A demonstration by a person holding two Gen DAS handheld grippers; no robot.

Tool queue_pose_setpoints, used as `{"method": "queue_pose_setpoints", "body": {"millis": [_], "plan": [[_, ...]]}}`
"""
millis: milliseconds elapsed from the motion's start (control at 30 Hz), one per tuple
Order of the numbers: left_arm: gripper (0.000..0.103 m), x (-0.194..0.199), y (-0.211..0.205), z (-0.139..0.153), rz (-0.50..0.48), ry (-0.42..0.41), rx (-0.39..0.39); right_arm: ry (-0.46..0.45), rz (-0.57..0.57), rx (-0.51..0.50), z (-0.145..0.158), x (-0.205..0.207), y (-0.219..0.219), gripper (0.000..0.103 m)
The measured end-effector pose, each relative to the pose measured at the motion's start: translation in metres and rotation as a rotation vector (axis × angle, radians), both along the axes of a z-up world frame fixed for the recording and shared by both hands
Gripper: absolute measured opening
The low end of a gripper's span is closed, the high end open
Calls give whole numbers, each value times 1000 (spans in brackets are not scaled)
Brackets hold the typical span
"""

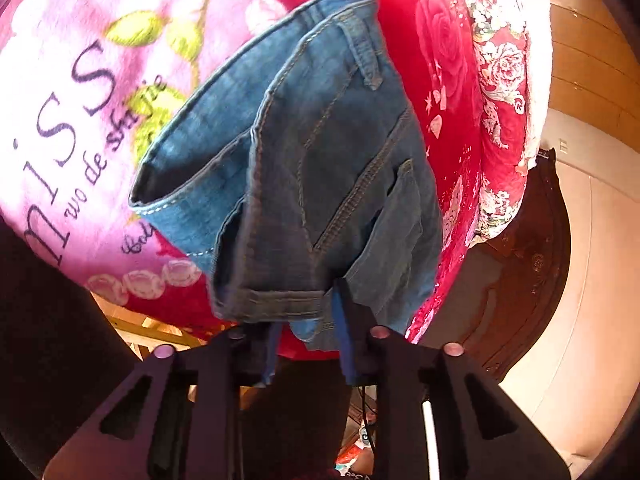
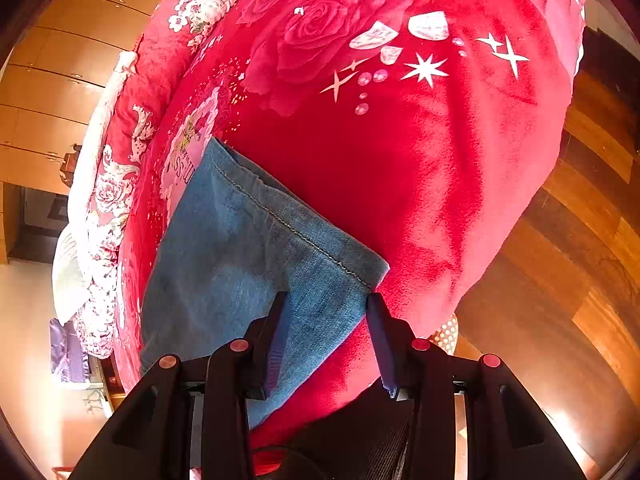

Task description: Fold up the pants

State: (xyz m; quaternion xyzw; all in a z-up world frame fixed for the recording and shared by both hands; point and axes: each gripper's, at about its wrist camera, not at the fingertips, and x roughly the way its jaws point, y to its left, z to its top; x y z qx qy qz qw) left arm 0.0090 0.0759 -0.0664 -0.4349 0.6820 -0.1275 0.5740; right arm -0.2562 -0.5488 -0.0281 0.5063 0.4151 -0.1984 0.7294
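Left gripper (image 1: 306, 312) is clamped on the waistband end of the jeans (image 1: 304, 168), which run lengthwise away across the red blanket (image 1: 448, 80). Right gripper (image 2: 328, 320) has jaws apart, straddling a leg hem corner lying flat on that blanket.

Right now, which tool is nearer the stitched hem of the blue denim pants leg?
Right. The right tool stands open around the hem's corner of the blue denim pants. The left tool grips the waistband end, the hem farther ahead.
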Motion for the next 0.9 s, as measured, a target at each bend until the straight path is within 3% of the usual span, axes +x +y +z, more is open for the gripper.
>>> {"method": "queue_pose_setpoints", "body": {"millis": [33,100,133,233,367,433,467,533,567,633,700,833,900], "plan": [[12,4,-4,4,-29,-19,38,-13,15,-1,0,3,1,36],[11,12,-9,8,-52,-26,60,-26,43,15,-1,11,1,10],[10,16,-12,13,-62,-36,61,-41,48,23,1,14,0,8],[9,25,-17,47,-95,-171,100,-182,49,64,26,20,3,8],[9,23,-14,68,-177,-306,255,-263,58,87,41,18,14,8],[9,21,-12,45,-210,-266,317,-223,49,92,26,16,16,8],[9,21,-11,24,-218,-197,319,-174,40,84,14,14,16,8],[9,13,-2,-16,-190,-49,254,-97,6,117,-14,6,13,8],[9,9,4,-24,-163,-20,214,-84,-23,145,-24,0,12,8],[10,6,11,-23,-140,-18,178,-86,-41,157,-28,-7,11,16],[12,7,12,-13,-177,-41,184,-65,-33,133,-20,-7,8,28],[17,7,9,17,-323,-123,198,-68,-90,-9,20,-12,-9,28],[17,8,17,32,-339,-165,221,-95,-102,-72,40,-12,-17,31]]}}
